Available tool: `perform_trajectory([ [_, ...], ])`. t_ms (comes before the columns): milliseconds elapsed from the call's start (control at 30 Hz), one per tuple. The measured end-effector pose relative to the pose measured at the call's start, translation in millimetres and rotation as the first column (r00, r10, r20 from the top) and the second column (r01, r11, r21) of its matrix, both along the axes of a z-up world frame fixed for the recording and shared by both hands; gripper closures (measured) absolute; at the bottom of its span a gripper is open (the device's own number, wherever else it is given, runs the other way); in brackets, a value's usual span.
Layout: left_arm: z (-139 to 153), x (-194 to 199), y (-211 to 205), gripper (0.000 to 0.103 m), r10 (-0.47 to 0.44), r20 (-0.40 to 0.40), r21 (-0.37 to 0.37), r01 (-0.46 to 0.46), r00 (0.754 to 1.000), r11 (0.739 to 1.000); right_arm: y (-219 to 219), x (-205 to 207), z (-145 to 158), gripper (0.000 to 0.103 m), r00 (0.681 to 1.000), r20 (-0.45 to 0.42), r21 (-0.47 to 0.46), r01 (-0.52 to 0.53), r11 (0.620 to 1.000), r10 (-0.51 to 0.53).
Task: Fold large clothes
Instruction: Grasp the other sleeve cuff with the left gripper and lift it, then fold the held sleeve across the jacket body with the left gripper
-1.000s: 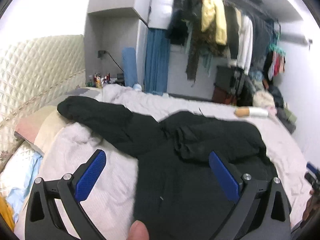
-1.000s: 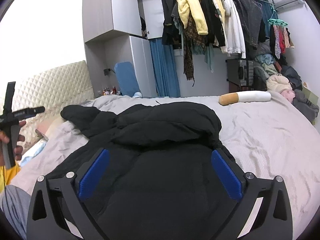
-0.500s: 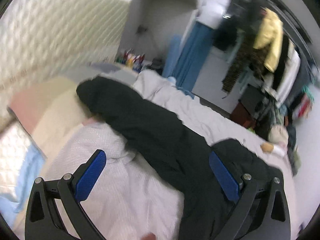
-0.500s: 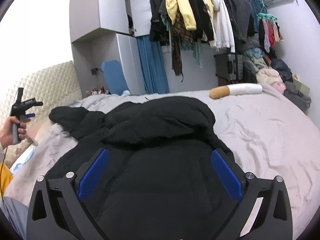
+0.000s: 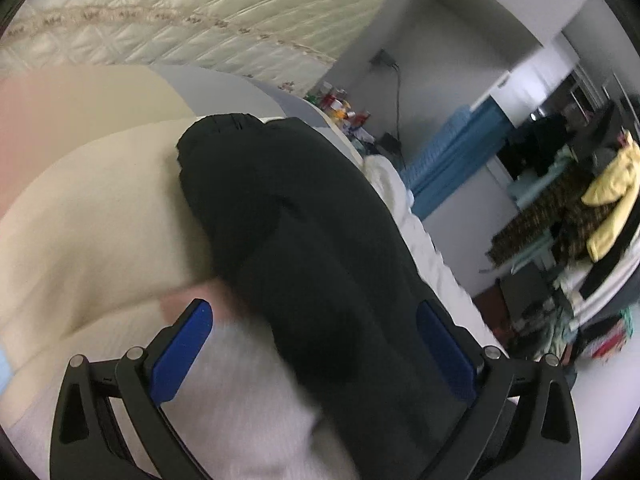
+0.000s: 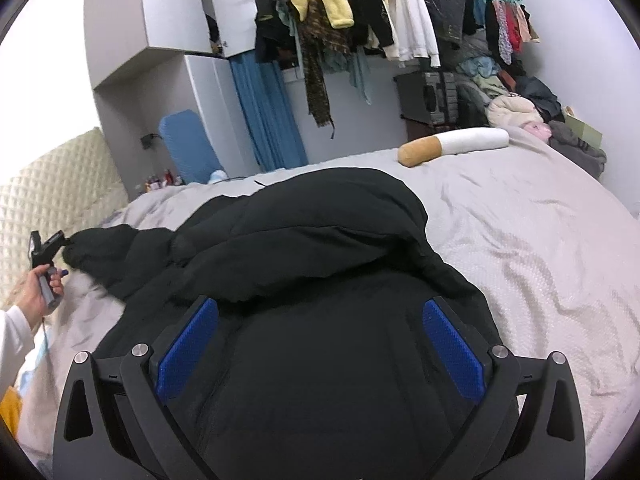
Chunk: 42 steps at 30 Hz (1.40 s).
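Observation:
A large black padded jacket [image 6: 320, 280] lies spread on the bed, its body in front of my right gripper [image 6: 320, 344], which is open and hovers just above it. One black sleeve [image 5: 288, 216] stretches out to the left toward the headboard. My left gripper [image 5: 316, 344] is open and sits over that sleeve, with the cuff [image 5: 224, 128] ahead of it on a cream pillow. In the right wrist view the left gripper [image 6: 46, 252] shows held in a hand at the sleeve's end.
The bed has a pale grey cover [image 6: 520, 240]. A cream pillow [image 5: 88, 208] and quilted headboard [image 5: 180, 8] are at the left. A cigarette-shaped bolster [image 6: 452, 146] lies at the far edge. Hanging clothes [image 6: 360, 8] and a clothes pile [image 6: 540, 112] line the back wall.
My left gripper has swung left and moved up close along the sleeve toward the cuff and pillow. My right gripper has stayed over the jacket body, shifting slightly.

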<state>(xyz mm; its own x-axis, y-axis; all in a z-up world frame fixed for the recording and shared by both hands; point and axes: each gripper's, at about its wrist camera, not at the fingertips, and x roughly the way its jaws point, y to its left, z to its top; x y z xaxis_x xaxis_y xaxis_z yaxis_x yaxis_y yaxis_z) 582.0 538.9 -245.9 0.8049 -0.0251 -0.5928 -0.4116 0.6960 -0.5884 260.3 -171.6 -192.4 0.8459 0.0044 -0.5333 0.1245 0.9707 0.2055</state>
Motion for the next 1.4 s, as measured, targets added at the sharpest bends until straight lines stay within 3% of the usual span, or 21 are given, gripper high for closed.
perform_trajectory([
  [133,-16,33,21,0.011,0.010,0.020,-0.046,-0.009,1.000,0.999,7,15,-5,0.000,1.000,-0.030,-0.011,0.000,1.000,0.000],
  [233,-24,51,31,0.024,0.020,0.038,-0.078,-0.017,0.999,0.997,12,23,-9,0.000,0.999,-0.045,-0.029,-0.004,1.000,0.003],
  [400,-16,70,23,0.074,0.029,0.003,0.010,-0.029,1.000,1.000,15,31,-14,0.000,0.997,-0.072,-0.031,-0.017,0.999,0.015],
  [500,3,59,12,0.090,0.047,0.012,0.042,-0.048,0.999,0.998,13,31,-13,0.000,0.997,-0.075,-0.035,-0.020,0.999,0.017],
  [767,78,-9,-22,0.097,0.130,0.020,0.210,-0.131,0.991,0.969,1,16,-2,0.000,0.997,-0.066,-0.031,-0.028,0.999,0.026],
  [967,129,-62,-61,0.098,0.127,0.038,0.292,-0.133,0.991,0.947,-10,-2,2,0.000,0.996,-0.073,-0.033,-0.056,0.998,0.054],
  [1267,193,-121,-129,0.098,0.089,0.076,0.354,-0.111,0.993,0.929,-10,-25,10,0.000,0.994,-0.027,-0.074,-0.108,0.991,0.106],
  [1400,225,-128,-164,0.098,0.047,0.086,0.381,-0.077,0.995,0.921,-13,-31,11,0.000,0.993,-0.008,-0.088,-0.121,0.989,0.121],
])
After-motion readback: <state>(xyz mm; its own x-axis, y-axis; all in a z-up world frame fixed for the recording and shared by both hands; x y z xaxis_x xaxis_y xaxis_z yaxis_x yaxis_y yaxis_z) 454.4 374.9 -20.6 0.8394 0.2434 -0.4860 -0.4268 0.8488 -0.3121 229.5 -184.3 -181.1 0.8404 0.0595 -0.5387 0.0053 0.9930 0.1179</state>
